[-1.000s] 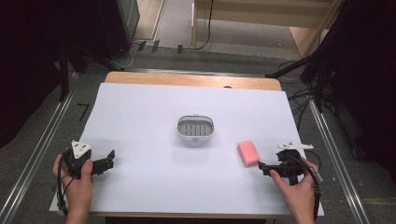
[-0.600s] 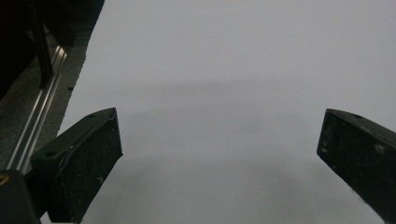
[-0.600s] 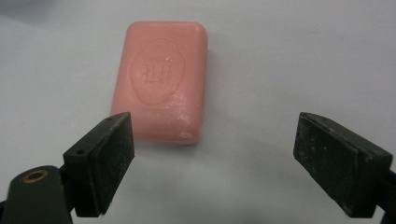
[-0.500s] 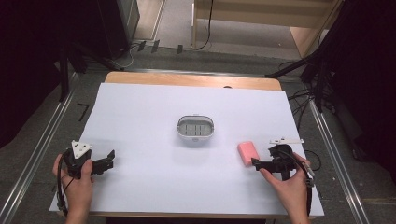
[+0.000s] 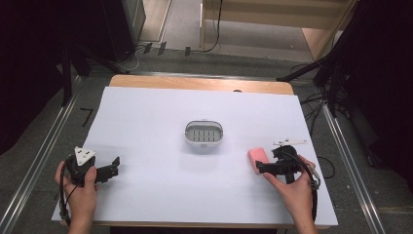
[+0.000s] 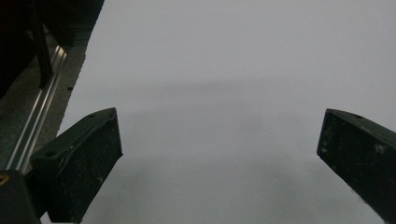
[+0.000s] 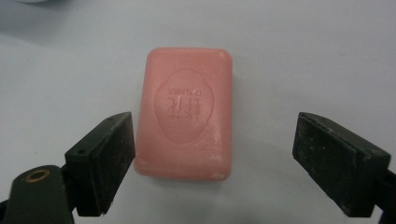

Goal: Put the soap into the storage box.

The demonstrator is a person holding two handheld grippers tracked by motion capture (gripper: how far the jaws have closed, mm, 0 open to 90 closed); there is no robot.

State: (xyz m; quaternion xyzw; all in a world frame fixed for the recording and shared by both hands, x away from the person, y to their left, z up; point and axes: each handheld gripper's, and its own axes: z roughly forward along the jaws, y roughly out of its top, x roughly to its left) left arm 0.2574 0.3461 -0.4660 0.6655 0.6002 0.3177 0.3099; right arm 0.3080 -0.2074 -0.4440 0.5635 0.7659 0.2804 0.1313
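A pink bar of soap (image 5: 258,157) lies flat on the white table sheet (image 5: 160,117), right of centre. In the right gripper view the soap (image 7: 187,119) has its near end between the two black jaws of my right gripper (image 7: 217,137). The left jaw stands close beside the bar and the right jaw is well clear. The jaws have just been closing a little, and neither pad presses the soap. From above, the right gripper (image 5: 260,168) points left at the soap. My left gripper (image 5: 114,166) rests open over bare sheet at the front left; its own view also has the left gripper (image 6: 219,140) with nothing between its jaws.
A white oval soap dish (image 5: 203,132) with a slotted grey floor sits at the table's middle, left of and beyond the soap. Metal rails (image 5: 44,146) run along both sides of the table. Dark stands and cables (image 5: 336,83) crowd the far right.
The right hand and its gripper have slid left up to the soap, so the bar's near end now lies between the jaws. The left hand has stayed still.
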